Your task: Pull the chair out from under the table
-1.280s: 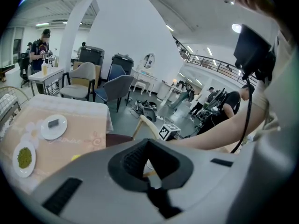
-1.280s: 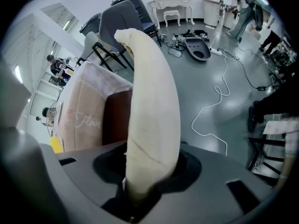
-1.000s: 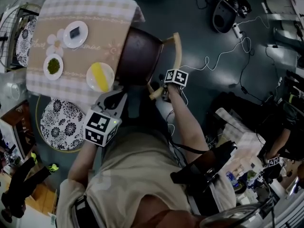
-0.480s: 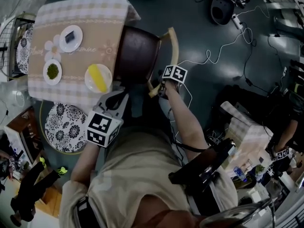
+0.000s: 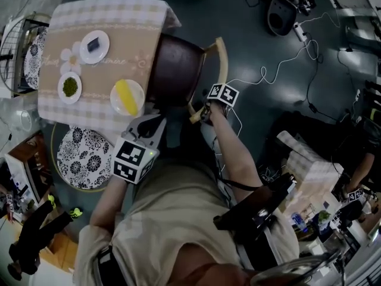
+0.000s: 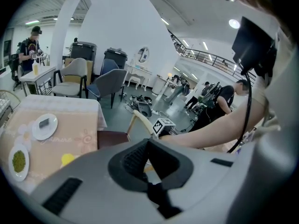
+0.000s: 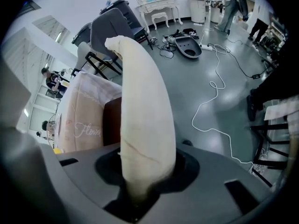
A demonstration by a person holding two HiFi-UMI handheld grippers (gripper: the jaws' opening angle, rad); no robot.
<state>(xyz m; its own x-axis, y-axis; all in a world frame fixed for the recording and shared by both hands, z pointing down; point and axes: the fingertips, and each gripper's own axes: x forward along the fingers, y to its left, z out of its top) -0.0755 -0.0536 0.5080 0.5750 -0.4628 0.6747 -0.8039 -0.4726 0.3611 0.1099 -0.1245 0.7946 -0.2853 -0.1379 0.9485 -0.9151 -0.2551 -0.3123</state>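
Chair: seat is tucked partly under the surface edge, and the backrest is left outside, its rail running up and away from the right claw. That claw has just been closing and is clamped on the rail's near end, so the pull is best taken there. Left claw is closed and empty, just beside the seat. Plates on the surface are loaded: yellow, green and dark items.
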